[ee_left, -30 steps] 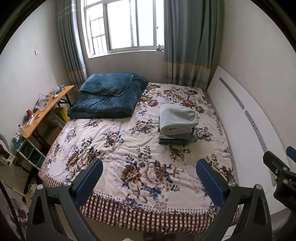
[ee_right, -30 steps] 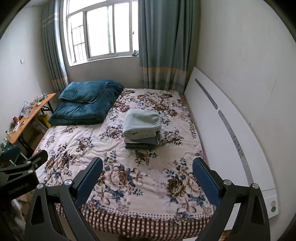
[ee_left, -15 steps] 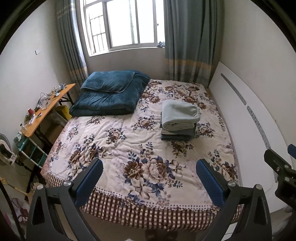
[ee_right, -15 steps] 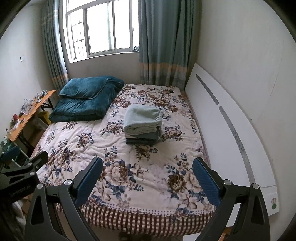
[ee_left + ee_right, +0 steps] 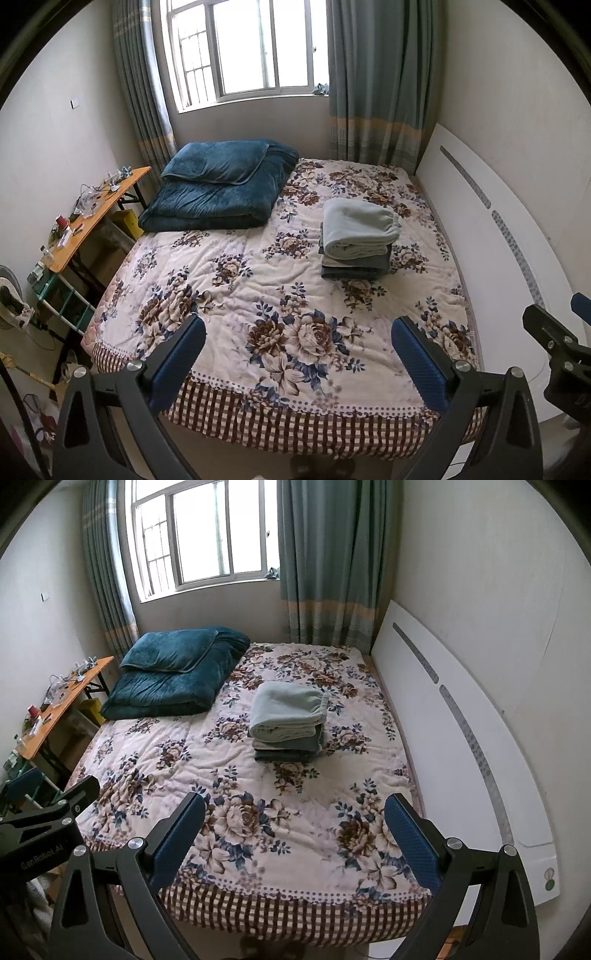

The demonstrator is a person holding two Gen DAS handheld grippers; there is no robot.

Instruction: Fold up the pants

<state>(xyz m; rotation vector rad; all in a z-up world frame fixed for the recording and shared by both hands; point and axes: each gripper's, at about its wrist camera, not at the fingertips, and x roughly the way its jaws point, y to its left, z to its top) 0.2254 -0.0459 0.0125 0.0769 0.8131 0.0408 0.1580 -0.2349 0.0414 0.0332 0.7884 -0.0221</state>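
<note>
The stack of folded pants (image 5: 357, 240) sits on the floral bedspread (image 5: 236, 280), right of centre and well ahead of both grippers, its long side running across the bed. The right gripper (image 5: 295, 830) faces it more squarely than the left gripper (image 5: 297, 350). Both sets of jaws are spread wide and empty. A pale green pair tops darker grey ones, waistband toward the white headboard (image 5: 461, 746).

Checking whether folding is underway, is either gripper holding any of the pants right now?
No, the left gripper and right gripper are both open and empty above the bed's foot, while the folded stack sits untouched.
</note>
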